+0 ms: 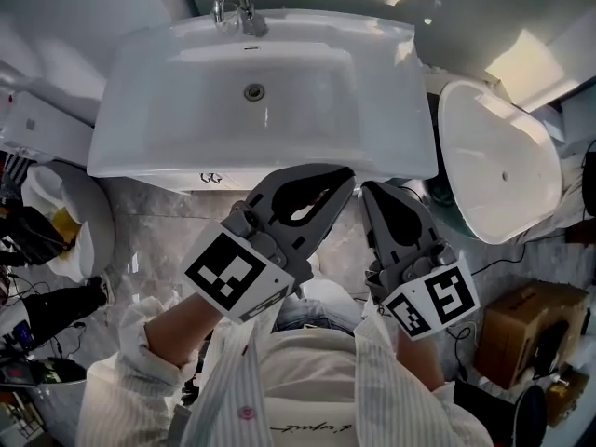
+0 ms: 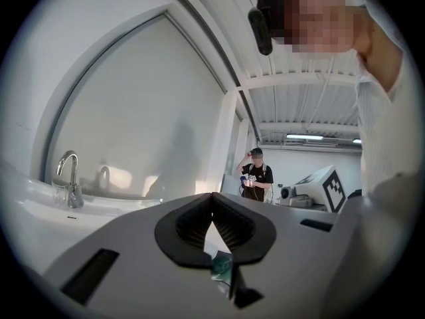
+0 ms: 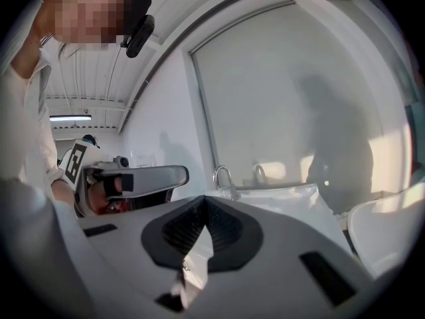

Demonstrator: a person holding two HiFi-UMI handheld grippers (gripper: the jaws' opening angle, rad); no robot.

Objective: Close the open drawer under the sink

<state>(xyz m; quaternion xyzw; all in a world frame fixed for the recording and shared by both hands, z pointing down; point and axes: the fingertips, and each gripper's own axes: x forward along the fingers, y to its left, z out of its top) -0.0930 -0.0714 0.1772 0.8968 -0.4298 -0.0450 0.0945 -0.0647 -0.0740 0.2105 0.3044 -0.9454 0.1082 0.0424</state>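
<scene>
The white sink (image 1: 140,147) with its chrome faucet (image 1: 233,3) fills the top of the head view. Its basin overhang hides the drawer under it; no view shows a drawer. My left gripper (image 1: 347,175) is shut and empty, its tips just under the sink's front edge. Close to its right, my right gripper (image 1: 369,190) is shut and empty too. The left gripper view looks over the shut left gripper (image 2: 212,205) to the faucet (image 2: 68,178). The right gripper view shows the shut right gripper (image 3: 202,205), the faucet (image 3: 226,178) and the left gripper's body (image 3: 136,177).
A white toilet-like bowl (image 1: 503,166) stands right of the sink, and a cardboard box (image 1: 526,329) lies on the floor at lower right. Bags and clutter (image 1: 56,240) crowd the left. A person (image 2: 255,175) stands far off. The marble floor (image 1: 158,231) lies below the sink.
</scene>
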